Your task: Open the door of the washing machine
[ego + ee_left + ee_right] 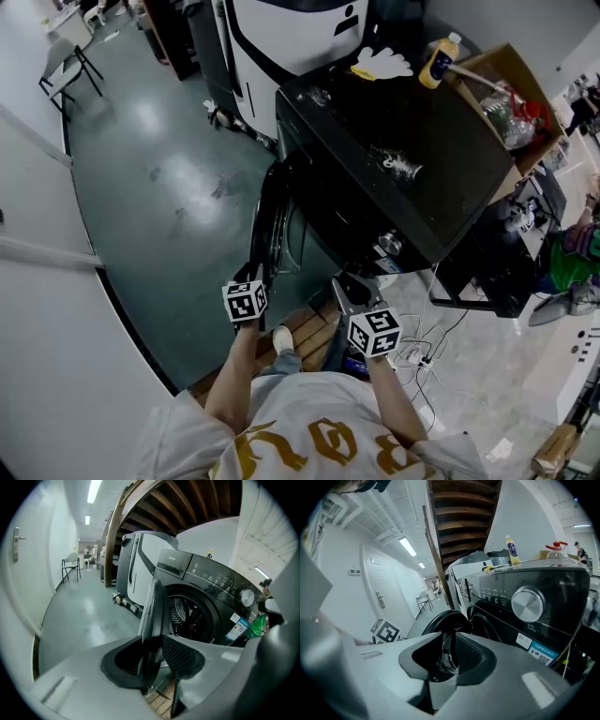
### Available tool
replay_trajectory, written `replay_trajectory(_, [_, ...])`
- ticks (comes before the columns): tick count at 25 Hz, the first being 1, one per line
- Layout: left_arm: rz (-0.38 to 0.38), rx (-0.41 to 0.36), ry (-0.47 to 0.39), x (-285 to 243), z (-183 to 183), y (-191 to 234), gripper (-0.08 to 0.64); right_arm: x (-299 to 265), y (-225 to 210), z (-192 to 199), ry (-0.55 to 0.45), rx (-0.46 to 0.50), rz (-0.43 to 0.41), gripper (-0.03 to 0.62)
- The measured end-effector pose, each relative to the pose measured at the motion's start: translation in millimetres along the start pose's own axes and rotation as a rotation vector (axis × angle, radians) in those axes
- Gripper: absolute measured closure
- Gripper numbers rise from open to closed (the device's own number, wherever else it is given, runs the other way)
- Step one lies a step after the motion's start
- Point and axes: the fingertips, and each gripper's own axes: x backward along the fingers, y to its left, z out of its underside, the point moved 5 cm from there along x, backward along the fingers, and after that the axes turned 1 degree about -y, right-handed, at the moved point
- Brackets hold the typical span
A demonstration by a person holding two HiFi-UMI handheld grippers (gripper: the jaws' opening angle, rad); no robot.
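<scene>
Black and glossy, the washing machine (394,141) fills the middle of the head view. That view shows only its top, since the steep downward look hides the front panel. Its door (270,220) stands swung out to the left over the grey-green floor (159,169) and is seen there almost edge-on. The left gripper view shows the opening with the drum (190,618) behind it, but the drum's inside is too dark to read. The lower part of the door is cut off in that view by the gripper's own body. A cardboard box (511,89) sits at the machine's far right, and its contents are too jumbled to name. On the lid's back edge lie a white glove (382,64) and a yellow bottle (438,60). Wooden slats (305,328) show under the machine's front, partly covered by the person's arms.

The left gripper (152,660) has its jaws closed onto the free edge of the door, with the thin panel rising straight up from between them. In the head view its tips are lost against the dark door rim.

The right gripper (449,656) sits just before the machine's front, below the round dial (528,603). Its jaws stand only a little apart. The door's glass bulge (446,648) shows in that narrow gap, and I cannot tell whether the jaws touch it.
</scene>
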Motion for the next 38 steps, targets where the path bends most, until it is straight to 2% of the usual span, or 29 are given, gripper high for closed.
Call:
replay_trajectory(7, [-0.034,0.022,-0.006,6,-8,33,0.416,-11,8,-3,0.013,0.013,-0.02,0.502])
replay_trajectory(13, [-0.087,-0.009,-0.009,7,-15,57,0.411,-22,9,-3,0.016,0.001,-0.012,0.502])
replay_trajectory(24, [-0.163,-0.046,-0.013,9,-34,103,0.402,-41,18,-5,0.052,0.048,0.011,0.505])
replay_trajectory(29, [-0.185,-0.057,-0.015,9,-40,114,0.399,-44,21,-6,0.06,0.059,0.028,0.569])
replay_trajectory(38, [-0.204,-0.065,-0.018,10,-44,121,0.399,-46,20,-9,0.068,0.078,0.046,0.571])
